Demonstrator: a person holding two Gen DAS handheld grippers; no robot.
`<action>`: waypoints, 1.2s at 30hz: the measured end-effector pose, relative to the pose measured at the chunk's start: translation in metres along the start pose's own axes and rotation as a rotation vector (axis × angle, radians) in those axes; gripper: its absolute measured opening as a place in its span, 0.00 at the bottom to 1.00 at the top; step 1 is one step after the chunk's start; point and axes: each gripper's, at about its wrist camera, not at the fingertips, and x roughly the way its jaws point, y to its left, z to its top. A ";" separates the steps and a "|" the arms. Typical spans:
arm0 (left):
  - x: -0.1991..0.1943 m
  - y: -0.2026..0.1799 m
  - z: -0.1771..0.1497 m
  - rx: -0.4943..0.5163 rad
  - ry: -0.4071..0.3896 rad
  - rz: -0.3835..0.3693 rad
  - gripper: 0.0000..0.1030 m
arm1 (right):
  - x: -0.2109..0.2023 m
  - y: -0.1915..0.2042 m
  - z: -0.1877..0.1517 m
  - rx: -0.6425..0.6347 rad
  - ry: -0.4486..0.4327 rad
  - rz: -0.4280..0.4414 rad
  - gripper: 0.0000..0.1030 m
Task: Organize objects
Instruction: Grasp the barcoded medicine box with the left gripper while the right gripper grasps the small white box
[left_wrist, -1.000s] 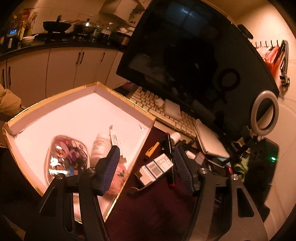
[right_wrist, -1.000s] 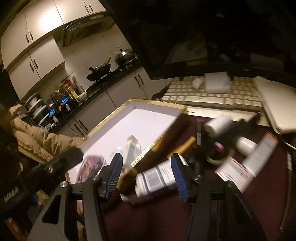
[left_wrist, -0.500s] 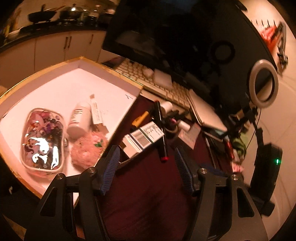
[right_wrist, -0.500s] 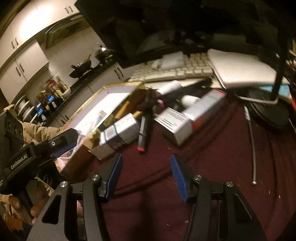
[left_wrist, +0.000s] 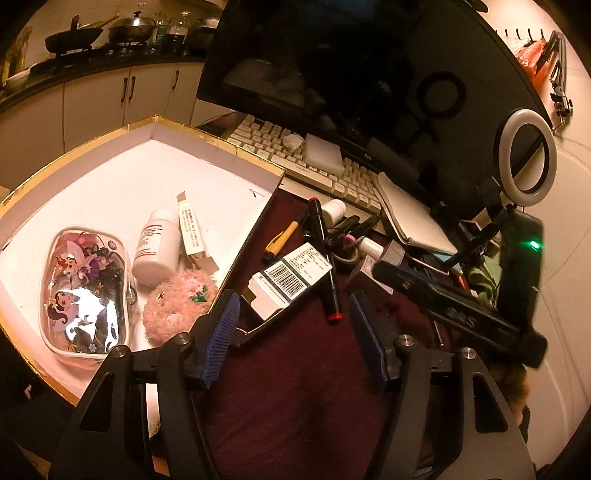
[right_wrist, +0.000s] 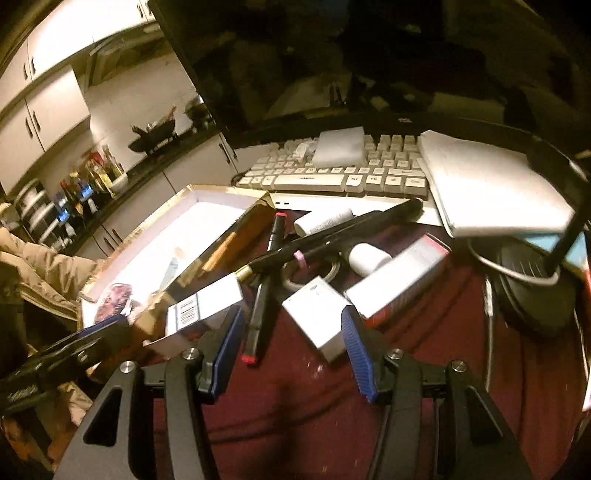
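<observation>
A gold-rimmed white box lies at the left and holds a clear cartoon pouch, a white bottle, a tube carton and a pink fluffy puff. On the maroon cloth beside it lie a barcode carton, a black marker with a red end and a yellow pen. My left gripper is open just short of the barcode carton, holding nothing. My right gripper is open too, with the marker and a small white carton lying just ahead between its fingers, untouched.
A dark monitor, a white keyboard and a notebook close off the back. A ring light on a stand and its round base sit at the right. A long red-ended carton and small bottles crowd the pile.
The left gripper swung from over the box toward the clutter on the cloth. The right gripper drew back from the barcode carton, shifted right, then came in again. Both stayed open.
</observation>
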 end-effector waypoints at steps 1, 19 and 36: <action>0.000 0.001 0.001 0.001 0.002 -0.001 0.60 | 0.005 -0.001 0.002 -0.004 0.008 -0.012 0.53; 0.018 -0.004 0.013 0.030 0.018 0.010 0.60 | 0.016 0.013 -0.009 -0.135 0.056 -0.030 0.52; 0.059 -0.029 0.025 0.198 0.088 0.088 0.60 | 0.024 -0.023 -0.011 0.065 0.037 0.031 0.36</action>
